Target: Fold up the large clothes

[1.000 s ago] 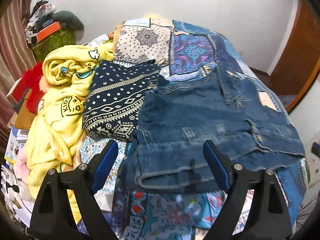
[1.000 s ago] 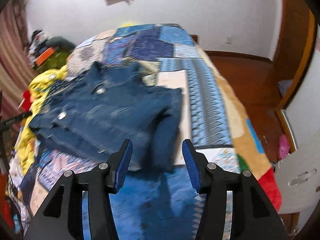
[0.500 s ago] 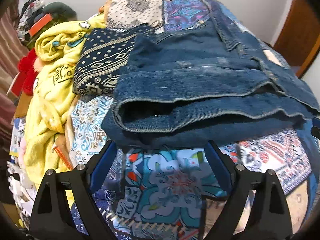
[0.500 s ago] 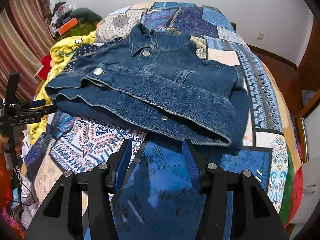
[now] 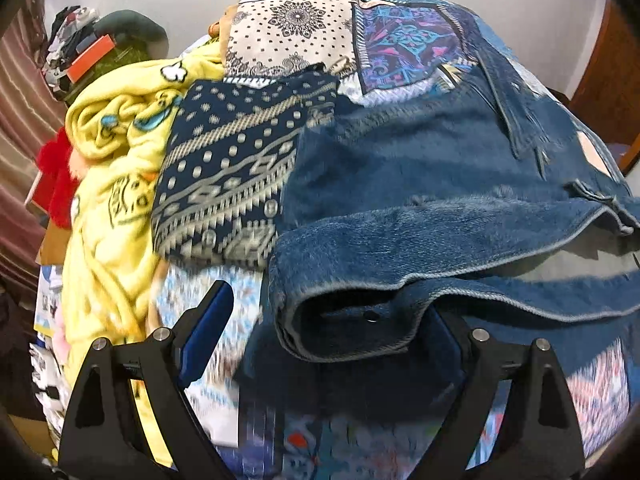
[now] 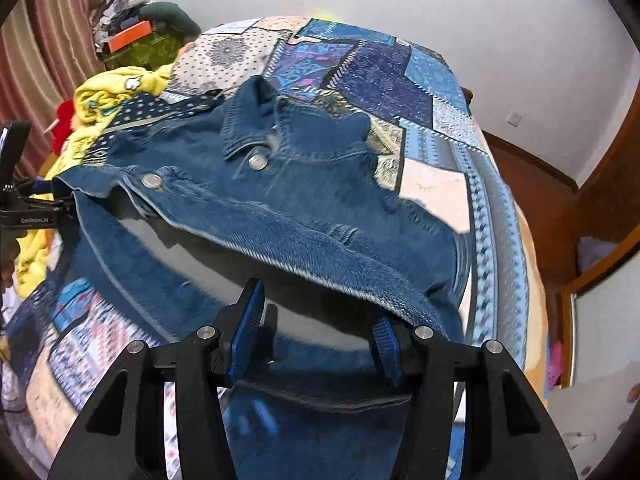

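Denim-blue button-front jacket [image 6: 280,200] lies across the patchwork-quilted bed [image 6: 400,76], its hem running left-right just ahead of my left gripper [image 5: 332,320] and right gripper [image 6: 316,320], both spread wide.

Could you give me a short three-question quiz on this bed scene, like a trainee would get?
1. True or false: the denim jacket lies flat on the bed.
2. What colour is the blanket beside the patterned cloth?
3. The left gripper and right gripper sit at the jacket's: A collar, B hem, C sleeve?

Key: 1 false, its hem is lifted; 2 yellow; 3 B.
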### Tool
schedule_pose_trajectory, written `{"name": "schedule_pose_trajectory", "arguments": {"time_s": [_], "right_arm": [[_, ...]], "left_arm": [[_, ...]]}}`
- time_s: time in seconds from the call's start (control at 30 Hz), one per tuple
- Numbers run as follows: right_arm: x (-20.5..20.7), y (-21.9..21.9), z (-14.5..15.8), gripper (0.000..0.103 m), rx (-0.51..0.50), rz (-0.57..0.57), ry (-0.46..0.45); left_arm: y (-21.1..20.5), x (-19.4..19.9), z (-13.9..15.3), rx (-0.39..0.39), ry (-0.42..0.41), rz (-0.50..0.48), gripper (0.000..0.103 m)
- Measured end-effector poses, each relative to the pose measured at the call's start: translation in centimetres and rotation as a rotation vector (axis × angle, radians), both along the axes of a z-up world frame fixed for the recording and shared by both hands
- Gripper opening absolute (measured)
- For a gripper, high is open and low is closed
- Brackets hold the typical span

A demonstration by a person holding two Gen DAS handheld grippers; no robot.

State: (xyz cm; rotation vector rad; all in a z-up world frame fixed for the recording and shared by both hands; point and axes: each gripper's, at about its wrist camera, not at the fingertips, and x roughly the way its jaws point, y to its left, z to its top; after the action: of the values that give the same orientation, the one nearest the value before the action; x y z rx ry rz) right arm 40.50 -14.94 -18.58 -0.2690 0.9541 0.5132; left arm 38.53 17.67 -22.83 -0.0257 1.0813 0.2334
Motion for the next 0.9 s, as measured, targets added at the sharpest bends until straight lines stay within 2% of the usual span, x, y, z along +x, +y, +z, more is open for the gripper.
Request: {"name": "schedule_pose_trajectory", "arguments": {"time_s": [0.2,0.3,0.37,0.47,0.63,0.77,0.9], "right_arm": [[3.8,0.5,-0.1,0.048,-0.021,-0.031,-0.025],[6.4,0.2,0.7,0.048,-0.001,-0.080,-0.040],[8.2,-0.7,1.4,0.048,0.019,-0.163,-0.048],[9.1,-2.5,3.1,0.048,0.084,-0.247,-0.077],[7.0,-3.9,5.9,0.048,0.154,-0.245,-0.132],[4.5,-2.7,6.4,0.048,0.136,-0.165,-0.136],[2.9,-0.5,4.7,0.048,0.094,-0.073,-0.103]], "left_arm": [[-0.5,4.8,1.5,0.038,-0.065,0.010,0.090],[-0.7,7.1,2.8,0.086,-0.093,0.019,0.090],[-0.3,7.9,4.1,0.115,-0.126,0.045,0.090],[0.7,7.7,6.7,0.081,-0.209,0.084,0.090],[2.3,5.4,9.8,0.036,-0.295,0.117,0.090],[2.2,3.7,9.0,0.038,-0.247,0.073,0.090],[1.0,2.1,6.0,0.072,-0.151,-0.002,0.090]]}}
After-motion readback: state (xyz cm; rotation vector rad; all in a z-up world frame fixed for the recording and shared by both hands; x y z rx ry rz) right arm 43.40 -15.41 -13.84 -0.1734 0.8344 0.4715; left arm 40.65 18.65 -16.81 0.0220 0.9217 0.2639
